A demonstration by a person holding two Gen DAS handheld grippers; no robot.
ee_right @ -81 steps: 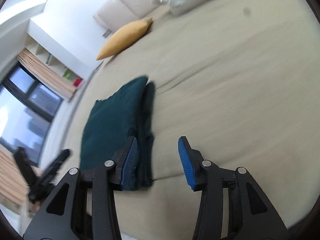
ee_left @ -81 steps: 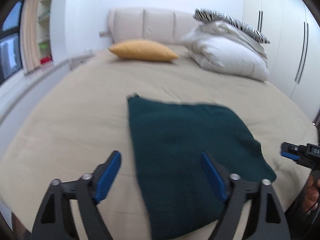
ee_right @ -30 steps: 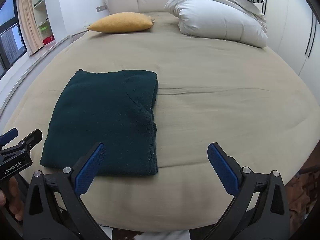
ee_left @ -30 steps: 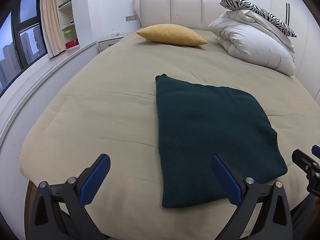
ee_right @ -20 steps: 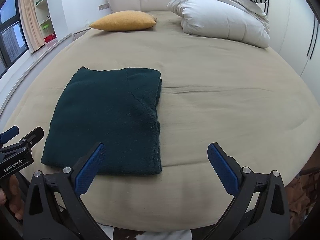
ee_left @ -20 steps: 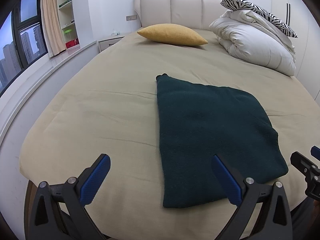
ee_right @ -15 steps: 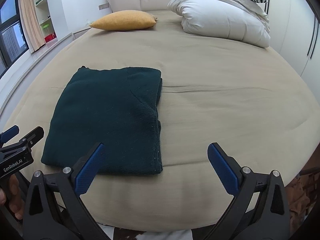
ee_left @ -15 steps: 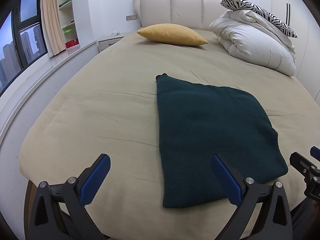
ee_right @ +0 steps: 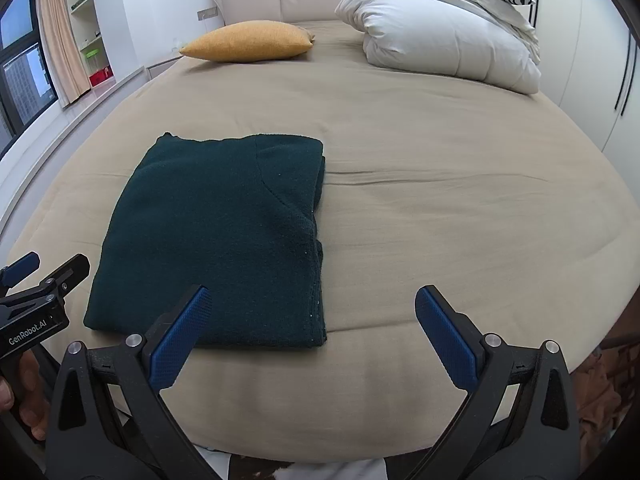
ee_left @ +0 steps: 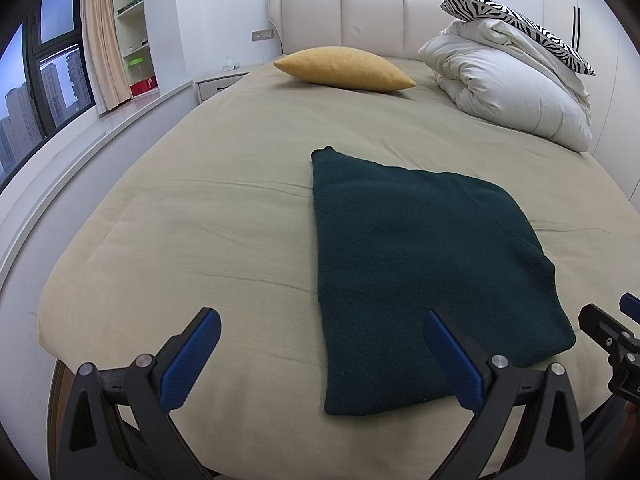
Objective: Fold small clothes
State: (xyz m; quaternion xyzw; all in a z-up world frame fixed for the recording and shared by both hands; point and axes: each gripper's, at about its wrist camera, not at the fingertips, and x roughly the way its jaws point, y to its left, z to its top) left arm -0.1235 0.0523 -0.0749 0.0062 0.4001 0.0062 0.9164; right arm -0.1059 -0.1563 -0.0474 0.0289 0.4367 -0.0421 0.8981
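A dark green knit garment (ee_left: pixel 420 256) lies folded into a flat rectangle on the beige bed (ee_left: pixel 208 216), near the front edge. It also shows in the right wrist view (ee_right: pixel 224 236), with the folded thick edge on its right side. My left gripper (ee_left: pixel 320 356) is open and empty, held back off the bed's front edge, left of the garment. My right gripper (ee_right: pixel 312 332) is open and empty, above the bed's front edge, its left finger over the garment's near right corner. Neither gripper touches the cloth.
A yellow pillow (ee_left: pixel 344 70) and a white duvet pile (ee_left: pixel 508 92) with a zebra-print cushion (ee_left: pixel 516 16) lie at the headboard end. A window ledge (ee_left: pixel 80 148) and nightstand run along the left. White wardrobe doors (ee_right: pixel 600 60) stand on the right.
Both grippers have pulled back from the garment and opened wide since 2.7 s ago. Over the last second nothing has visibly moved.
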